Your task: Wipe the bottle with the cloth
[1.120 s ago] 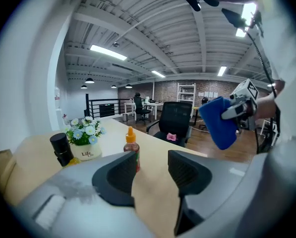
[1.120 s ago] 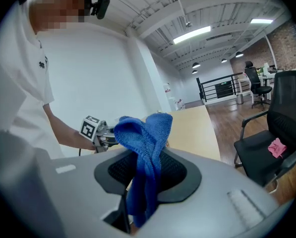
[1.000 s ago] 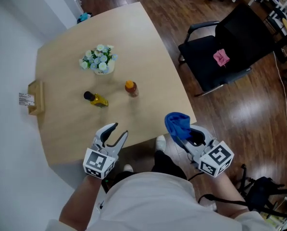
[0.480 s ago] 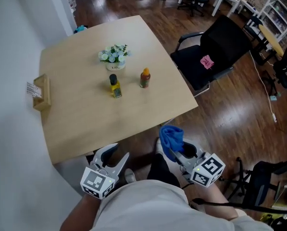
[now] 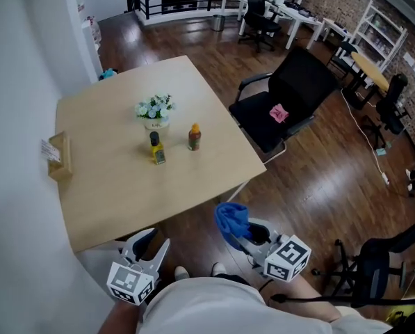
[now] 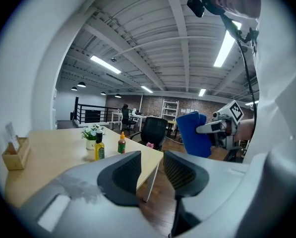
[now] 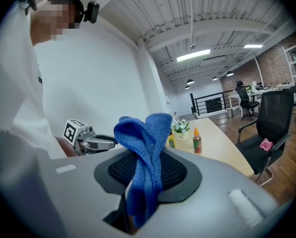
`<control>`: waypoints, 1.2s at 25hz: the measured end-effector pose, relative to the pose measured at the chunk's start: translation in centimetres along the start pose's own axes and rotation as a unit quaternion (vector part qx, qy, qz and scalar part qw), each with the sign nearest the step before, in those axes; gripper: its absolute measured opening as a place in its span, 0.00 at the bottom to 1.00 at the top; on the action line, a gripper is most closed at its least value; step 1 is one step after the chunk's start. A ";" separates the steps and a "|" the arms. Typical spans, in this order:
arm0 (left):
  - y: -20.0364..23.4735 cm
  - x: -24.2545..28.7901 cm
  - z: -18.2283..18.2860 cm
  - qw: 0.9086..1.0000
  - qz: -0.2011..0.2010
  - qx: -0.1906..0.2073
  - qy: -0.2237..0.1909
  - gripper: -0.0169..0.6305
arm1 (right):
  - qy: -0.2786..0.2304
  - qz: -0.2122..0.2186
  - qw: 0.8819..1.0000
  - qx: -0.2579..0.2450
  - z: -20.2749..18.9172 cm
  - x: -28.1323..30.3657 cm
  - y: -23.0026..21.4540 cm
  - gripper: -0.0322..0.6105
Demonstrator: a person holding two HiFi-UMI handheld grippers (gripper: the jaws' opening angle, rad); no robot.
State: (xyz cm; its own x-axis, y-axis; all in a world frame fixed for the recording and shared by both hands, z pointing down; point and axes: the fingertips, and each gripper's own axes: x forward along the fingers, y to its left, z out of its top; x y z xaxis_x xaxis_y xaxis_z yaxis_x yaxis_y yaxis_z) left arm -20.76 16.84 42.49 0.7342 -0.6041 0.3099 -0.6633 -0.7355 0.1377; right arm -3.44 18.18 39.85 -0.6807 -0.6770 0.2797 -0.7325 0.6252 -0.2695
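Two bottles stand on the wooden table (image 5: 117, 193): a yellow one with a black cap (image 5: 156, 148) and a brown one with an orange cap (image 5: 194, 137). Both grippers hang off the table's near edge, well short of the bottles. My right gripper (image 5: 243, 232) is shut on a bunched blue cloth (image 5: 231, 218), which stands up between the pads in the right gripper view (image 7: 148, 148). My left gripper (image 5: 153, 243) is closing, its jaws drawn nearly together with nothing between them (image 6: 152, 170). The left gripper view shows both bottles (image 6: 99, 148) far ahead.
A pot of pale flowers (image 5: 154, 110) stands just behind the bottles. A wooden card holder (image 5: 58, 156) sits at the table's left edge by the white wall. A black office chair (image 5: 290, 96) with a pink item stands to the right on the wood floor.
The view has pulled back, so the table and bottles sit farther off. Both grippers have dropped toward the body. The left jaws have narrowed from wide apart to nearly together.
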 end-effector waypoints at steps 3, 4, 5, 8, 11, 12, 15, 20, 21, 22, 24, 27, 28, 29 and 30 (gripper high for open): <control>-2.9 0.0 0.4 1.000 -0.018 0.014 0.008 0.26 | -0.003 0.004 1.000 -0.013 0.3 -1.5 -0.2 0.24; -3.6 0.0 0.5 1.000 -0.023 0.016 0.010 0.26 | -0.004 0.004 1.000 -0.012 0.2 -1.9 -0.3 0.24; -4.1 -0.1 0.6 1.000 -0.025 0.015 0.010 0.26 | -0.005 0.005 1.000 -0.013 0.2 -2.3 -0.3 0.24; -5.3 -0.1 0.9 1.000 -0.026 0.008 0.006 0.26 | -0.007 0.016 1.000 -0.024 0.3 -3.5 -0.1 0.24; -6.0 -0.1 1.2 1.000 -0.023 0.004 0.002 0.26 | -0.005 0.017 1.000 -0.024 0.1 -4.5 -0.2 0.24; -6.2 -0.1 1.2 1.000 -0.023 0.001 0.001 0.26 | -0.006 0.016 1.000 -0.023 -0.1 -4.8 -0.3 0.24; -7.3 0.3 1.3 0.999 -0.032 0.006 0.004 0.26 | -0.008 0.015 1.000 -0.019 -0.2 -5.6 -0.6 0.24; -8.0 -0.6 2.3 1.000 -0.010 0.010 0.004 0.26 | -0.002 0.033 0.999 -0.016 -0.1 -5.8 -0.1 0.24; -8.1 -0.7 2.3 1.000 -0.009 0.012 0.003 0.26 | -0.006 0.036 0.999 -0.019 0.1 -5.8 0.0 0.24; -8.3 -0.7 2.4 1.000 -0.010 0.016 0.002 0.26 | -0.009 0.038 0.999 -0.023 0.3 -5.9 0.2 0.24; -8.3 -0.7 2.8 1.000 -0.011 0.024 -0.002 0.26 | -0.010 0.043 0.998 -0.032 0.6 -5.8 0.3 0.24; -8.0 -1.0 3.0 1.000 -0.008 0.024 -0.008 0.26 | -0.004 0.055 0.998 -0.042 0.8 -5.4 0.8 0.24; -8.0 -1.1 3.1 1.000 -0.006 0.023 -0.009 0.26 | -0.003 0.057 0.997 -0.043 0.8 -5.3 1.0 0.24; -8.1 -1.4 3.2 1.000 -0.002 0.021 -0.009 0.26 | -0.001 0.059 0.997 -0.043 0.8 -5.3 1.1 0.24; -8.1 -1.6 3.2 1.000 0.002 0.019 -0.010 0.26 | 0.000 0.061 0.997 -0.042 0.8 -5.3 1.3 0.24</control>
State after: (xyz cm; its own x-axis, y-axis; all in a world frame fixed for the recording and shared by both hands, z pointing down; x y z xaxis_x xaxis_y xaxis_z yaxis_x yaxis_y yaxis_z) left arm -16.12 22.79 37.86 0.7350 -0.6125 0.2909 -0.6602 -0.7442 0.1010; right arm -0.81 22.28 37.24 -0.7647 -0.5938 0.2503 -0.6424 0.7334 -0.2224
